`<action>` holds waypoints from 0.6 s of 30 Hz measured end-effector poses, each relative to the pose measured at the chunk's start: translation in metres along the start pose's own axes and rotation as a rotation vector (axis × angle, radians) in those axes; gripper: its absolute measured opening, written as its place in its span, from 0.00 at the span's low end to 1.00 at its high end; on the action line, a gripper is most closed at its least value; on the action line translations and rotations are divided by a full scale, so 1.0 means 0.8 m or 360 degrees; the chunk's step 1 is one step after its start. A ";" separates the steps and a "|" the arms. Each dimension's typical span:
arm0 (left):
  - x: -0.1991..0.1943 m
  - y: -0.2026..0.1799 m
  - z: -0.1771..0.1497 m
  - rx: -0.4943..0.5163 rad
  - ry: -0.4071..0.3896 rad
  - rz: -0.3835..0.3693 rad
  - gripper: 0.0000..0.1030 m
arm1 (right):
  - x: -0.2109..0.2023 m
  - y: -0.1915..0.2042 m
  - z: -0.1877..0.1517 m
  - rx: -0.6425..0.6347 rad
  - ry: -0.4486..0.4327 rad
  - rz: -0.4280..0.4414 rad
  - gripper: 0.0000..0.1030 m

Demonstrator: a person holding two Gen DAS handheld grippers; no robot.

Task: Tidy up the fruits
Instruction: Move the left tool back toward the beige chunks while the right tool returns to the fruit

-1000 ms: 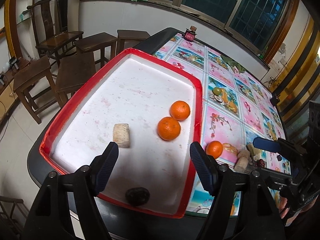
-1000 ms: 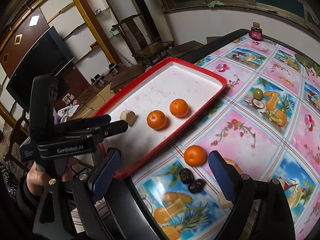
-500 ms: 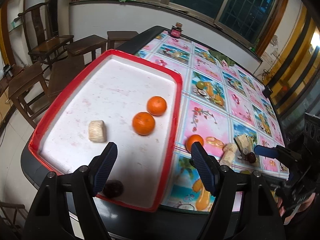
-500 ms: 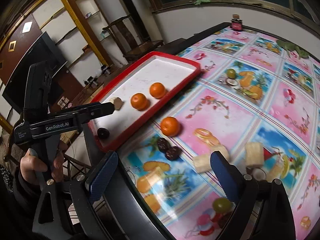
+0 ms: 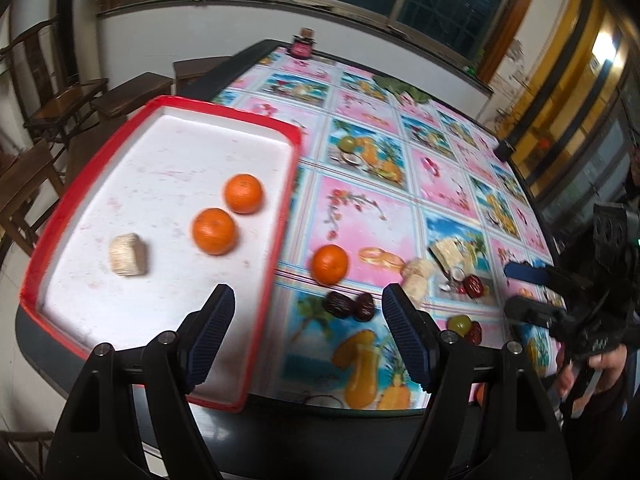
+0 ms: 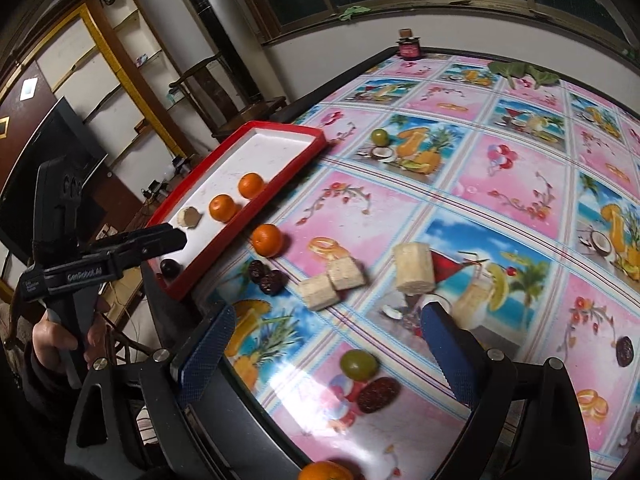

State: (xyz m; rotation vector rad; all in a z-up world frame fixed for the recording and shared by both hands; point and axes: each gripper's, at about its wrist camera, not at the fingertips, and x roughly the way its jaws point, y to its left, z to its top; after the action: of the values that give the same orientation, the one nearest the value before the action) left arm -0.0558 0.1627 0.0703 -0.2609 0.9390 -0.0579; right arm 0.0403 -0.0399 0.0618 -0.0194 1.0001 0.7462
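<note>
A red-rimmed white tray [image 5: 280, 216] lies at the table's left end. It holds two oranges [image 5: 243, 193] [image 5: 214, 231], a beige fruit chunk [image 5: 128, 255] and a dark date [image 6: 169, 267]. On the cloth beside the tray lie a third orange [image 5: 329, 264], two dark dates [image 5: 348, 305] and several beige chunks [image 6: 320, 291] [image 6: 414, 268]. A green grape [image 6: 358, 364] and a red date [image 6: 378, 392] lie near the front edge. My left gripper [image 5: 307, 300] hovers open over the tray's right rim, holding nothing. My right gripper [image 6: 326, 320] hangs open and empty above the grape.
The table wears a fruit-print cloth [image 6: 500, 168]. A small red jar [image 6: 409, 46] and green leaves [image 6: 524, 72] sit at the far edge. Another date [image 6: 624, 350] lies far right, and an orange [image 6: 324, 472] by the near edge. Wooden chairs [image 5: 60, 92] stand left of the table.
Both grippers have slid to the right along the table's front edge, so the tray now sits further left in both views. More loose fruit on the cloth has come into view. Both stay open.
</note>
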 end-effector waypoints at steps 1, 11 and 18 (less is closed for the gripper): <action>0.002 -0.004 -0.001 0.0011 0.0009 -0.0010 0.74 | -0.002 -0.006 -0.001 0.0018 0.0001 -0.0013 0.92; 0.016 -0.035 -0.007 0.0119 0.0079 -0.0066 0.74 | -0.002 -0.020 -0.005 0.0033 0.0024 -0.0053 0.80; 0.025 -0.040 -0.009 0.0134 0.0103 -0.0064 0.74 | 0.013 -0.010 -0.033 -0.0041 0.0139 -0.0048 0.64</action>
State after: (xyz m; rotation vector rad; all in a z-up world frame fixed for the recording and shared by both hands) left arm -0.0476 0.1271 0.0581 -0.2010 0.9933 -0.1430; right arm 0.0283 -0.0494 0.0365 -0.0899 1.0711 0.7355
